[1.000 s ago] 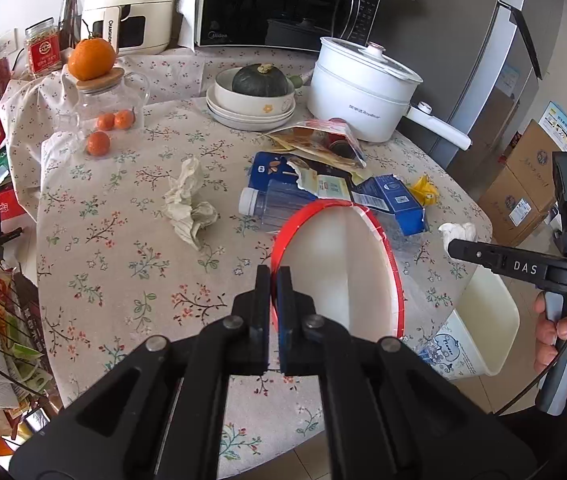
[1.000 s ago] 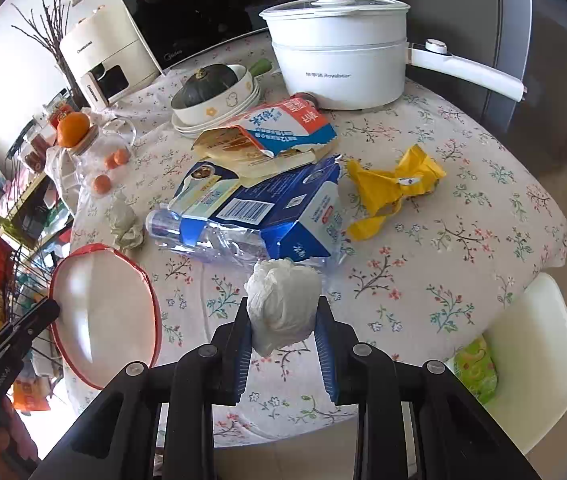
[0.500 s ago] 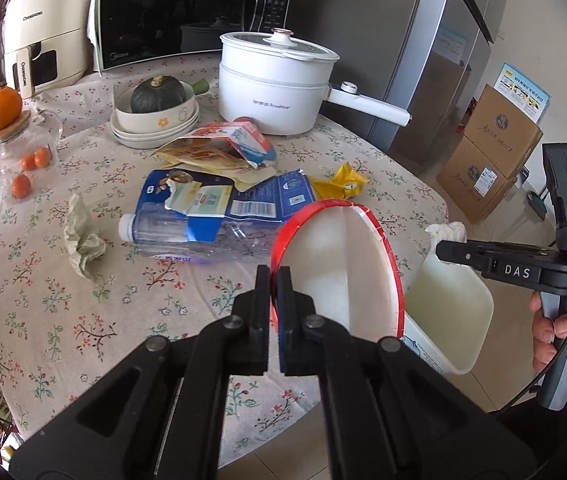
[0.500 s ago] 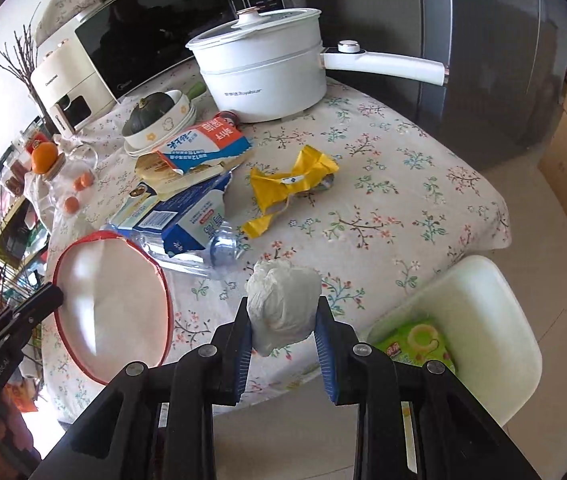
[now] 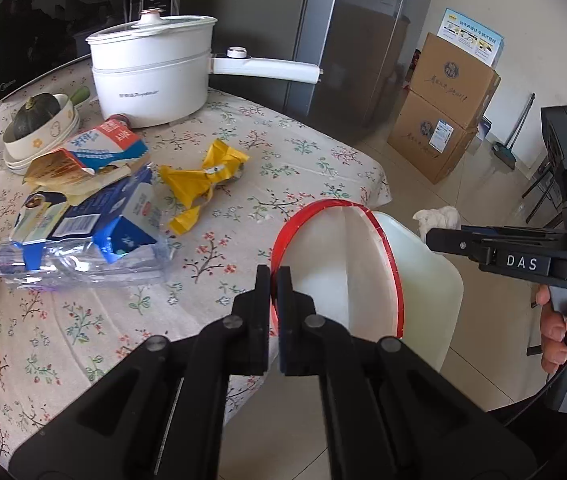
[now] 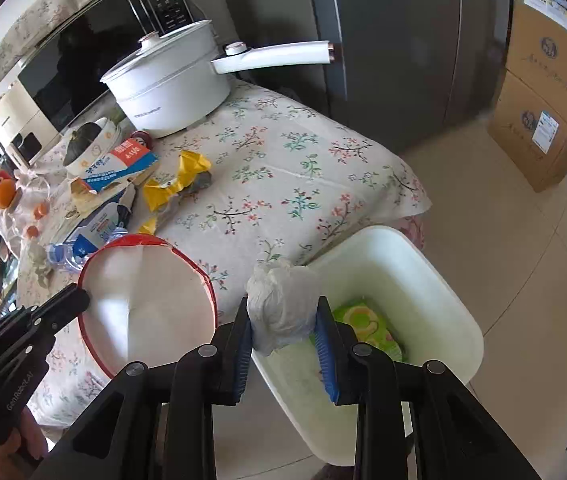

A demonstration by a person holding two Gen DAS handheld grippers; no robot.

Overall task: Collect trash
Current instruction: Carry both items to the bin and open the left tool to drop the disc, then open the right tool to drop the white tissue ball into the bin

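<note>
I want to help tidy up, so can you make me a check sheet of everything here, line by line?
Surface: round table under a floral tablecloth.
Job's things: red-rimmed white paper plate; crumpled white tissue; white plastic bin on the floor beside the table, green wrapper inside.
Clutter: yellow wrapper, blue carton, squashed clear bottle, white pot, bowls with a dark squash.
Grippers: left gripper jaws shut on the plate's rim; right gripper holds the tissue over the bin.
Cables: black cable at right handle.
Surroundings: microwave, cardboard boxes.
</note>
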